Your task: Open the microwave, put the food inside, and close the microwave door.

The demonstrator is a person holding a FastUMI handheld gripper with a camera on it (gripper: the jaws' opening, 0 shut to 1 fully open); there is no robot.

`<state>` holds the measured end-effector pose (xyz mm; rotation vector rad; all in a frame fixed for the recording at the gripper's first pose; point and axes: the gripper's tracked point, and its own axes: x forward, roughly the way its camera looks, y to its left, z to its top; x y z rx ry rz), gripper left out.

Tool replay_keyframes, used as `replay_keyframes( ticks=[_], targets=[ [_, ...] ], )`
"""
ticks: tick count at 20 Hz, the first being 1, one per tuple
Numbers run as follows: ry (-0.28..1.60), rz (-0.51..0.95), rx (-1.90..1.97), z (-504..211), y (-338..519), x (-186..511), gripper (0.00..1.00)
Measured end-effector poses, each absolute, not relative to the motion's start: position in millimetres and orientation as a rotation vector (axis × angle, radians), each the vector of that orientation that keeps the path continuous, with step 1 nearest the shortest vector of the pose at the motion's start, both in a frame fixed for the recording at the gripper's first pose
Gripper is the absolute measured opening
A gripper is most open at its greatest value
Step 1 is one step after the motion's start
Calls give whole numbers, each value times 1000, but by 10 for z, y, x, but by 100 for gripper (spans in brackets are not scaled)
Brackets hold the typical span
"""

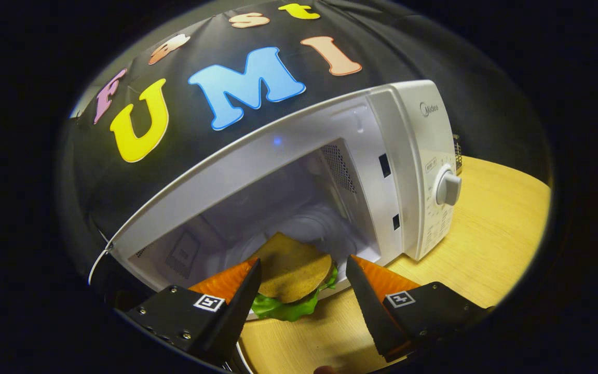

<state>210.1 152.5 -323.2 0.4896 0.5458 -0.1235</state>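
The gripper's (303,272) two fingers are standing spread, with a toy sandwich (291,272) of brown felt bread and ruffled green lettuce sitting between their tips; the left finger is lying against the sandwich's edge, while a gap is showing on the right side, so whether both are pressing on it cannot be told. The sandwich is hanging at the mouth of a white countertop microwave (413,171), its far edge already reaching over the sill into the pale open cavity (278,208), where a round glass turntable (325,228) is showing just beyond it. To the right of the cavity a white control panel with a round dial (448,188) is facing the gripper, and the oven is standing on a light wooden tabletop (491,234). The step in hand looks to be carrying the food inside. Doing it well probably means keeping the sandwich level, bringing it forward until it is over the middle of the turntable, lowering it until it is resting there, and only then letting go, with the fingers drawing straight back clear of the cavity's side wall.
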Motion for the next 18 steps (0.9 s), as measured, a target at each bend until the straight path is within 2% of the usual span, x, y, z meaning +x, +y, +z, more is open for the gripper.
replay_keyframes(
  ticks=[18],
  targets=[
    [427,133,259,-1719,1385,866,97]
  ],
)
